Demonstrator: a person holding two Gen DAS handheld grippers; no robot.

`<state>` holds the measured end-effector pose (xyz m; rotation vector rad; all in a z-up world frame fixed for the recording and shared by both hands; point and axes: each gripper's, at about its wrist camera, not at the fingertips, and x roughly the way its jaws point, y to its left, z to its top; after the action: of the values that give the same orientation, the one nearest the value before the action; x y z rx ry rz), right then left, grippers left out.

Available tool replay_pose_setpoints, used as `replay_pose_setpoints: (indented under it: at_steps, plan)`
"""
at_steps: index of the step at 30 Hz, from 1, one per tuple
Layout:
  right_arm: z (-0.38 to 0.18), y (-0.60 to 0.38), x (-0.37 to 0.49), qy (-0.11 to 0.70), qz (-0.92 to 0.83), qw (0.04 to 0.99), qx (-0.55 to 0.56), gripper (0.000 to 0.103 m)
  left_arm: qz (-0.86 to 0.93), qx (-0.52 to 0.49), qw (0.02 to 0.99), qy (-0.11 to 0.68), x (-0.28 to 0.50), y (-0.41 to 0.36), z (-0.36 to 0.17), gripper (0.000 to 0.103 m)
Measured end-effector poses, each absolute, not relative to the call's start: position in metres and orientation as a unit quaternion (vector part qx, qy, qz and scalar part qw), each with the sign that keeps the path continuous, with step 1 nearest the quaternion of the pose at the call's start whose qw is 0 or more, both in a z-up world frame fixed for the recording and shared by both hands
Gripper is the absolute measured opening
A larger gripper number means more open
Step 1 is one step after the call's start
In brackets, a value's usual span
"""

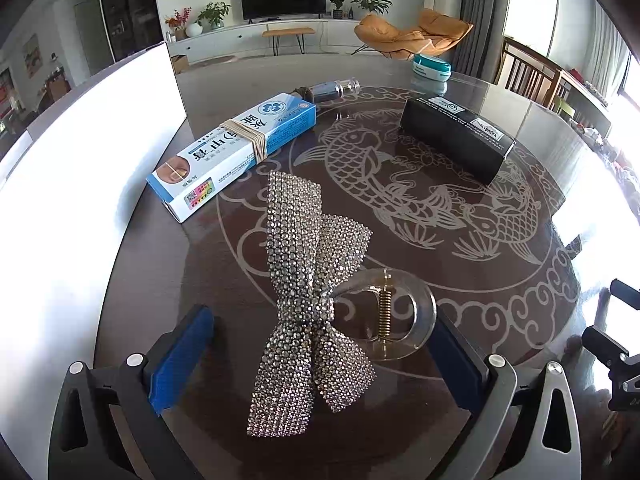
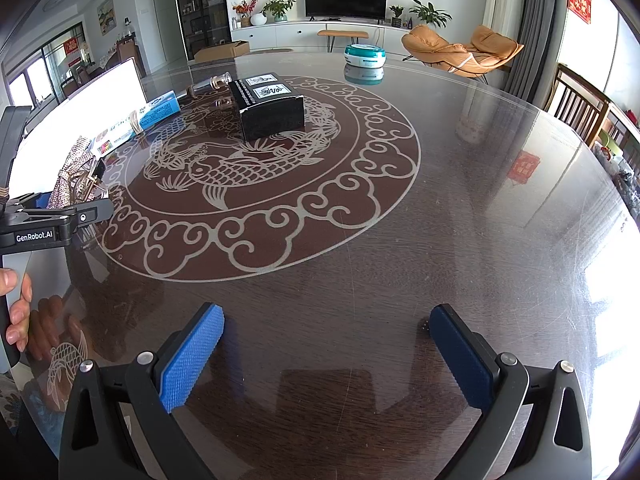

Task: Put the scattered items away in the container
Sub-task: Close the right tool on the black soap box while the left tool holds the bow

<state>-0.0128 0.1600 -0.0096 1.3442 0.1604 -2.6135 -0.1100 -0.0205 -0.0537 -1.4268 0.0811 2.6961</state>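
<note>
The left gripper [image 1: 320, 364] has its fingers spread wide on either side of a rhinestone bow hair clip [image 1: 308, 300] lying on the glass-topped desk [image 1: 500, 264], pads clear of it. At eleven o'clock from the clip lies a blue-and-white box [image 1: 236, 152] with Chinese lettering and a rubber band; at one o'clock a black box [image 1: 456, 140], its white print too small to read. A white container [image 1: 80, 160] stands at nine o'clock. The right gripper [image 2: 326, 356] hovers over bare desk, fingers wide, nothing between them. In the right wrist view, the left gripper's body reads "GenRobot.AI".
</note>
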Motion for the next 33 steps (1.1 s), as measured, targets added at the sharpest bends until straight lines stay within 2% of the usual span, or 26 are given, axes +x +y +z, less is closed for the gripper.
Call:
replay_pose_setpoints:
  at_steps: [4, 8, 14, 20, 24, 27, 29, 33]
  plan:
    - [-0.010, 0.152, -0.035, 0.064, -0.872, 0.137, 0.465, 0.103, 0.883, -0.467, 0.046, 0.026, -0.110, -0.021, -0.053, 0.103]
    - [0.003, 0.145, -0.079, 0.035, -0.870, 0.179, 0.458, 0.102, 0.883, -0.467, 0.047, 0.027, -0.109, -0.021, -0.053, 0.103]
    - [0.026, 0.105, -0.139, 0.061, -0.872, 0.214, 0.437, 0.102, 0.883, -0.467, 0.047, 0.026, -0.108, -0.021, -0.053, 0.103]
    - [0.014, 0.060, -0.180, 0.131, -0.856, 0.197, 0.460, 0.102, 0.882, -0.467, 0.047, 0.026, -0.108, -0.020, -0.052, 0.103]
    - [0.004, 0.056, -0.200, 0.118, -0.847, 0.190, 0.482, 0.102, 0.882, -0.467, 0.047, 0.026, -0.108, -0.020, -0.052, 0.103]
    - [-0.001, 0.056, -0.206, 0.096, -0.847, 0.188, 0.488, 0.066, 0.883, -0.467, 0.047, 0.026, -0.108, -0.020, -0.052, 0.103]
    - [0.002, 0.059, -0.203, 0.081, -0.847, 0.195, 0.488, 0.060, 0.883, -0.467, 0.047, 0.026, -0.108, -0.020, -0.052, 0.103]
    - [0.001, 0.069, -0.176, 0.079, -0.851, 0.195, 0.481, 0.060, 0.883, -0.467, 0.047, 0.026, -0.108, -0.020, -0.052, 0.103]
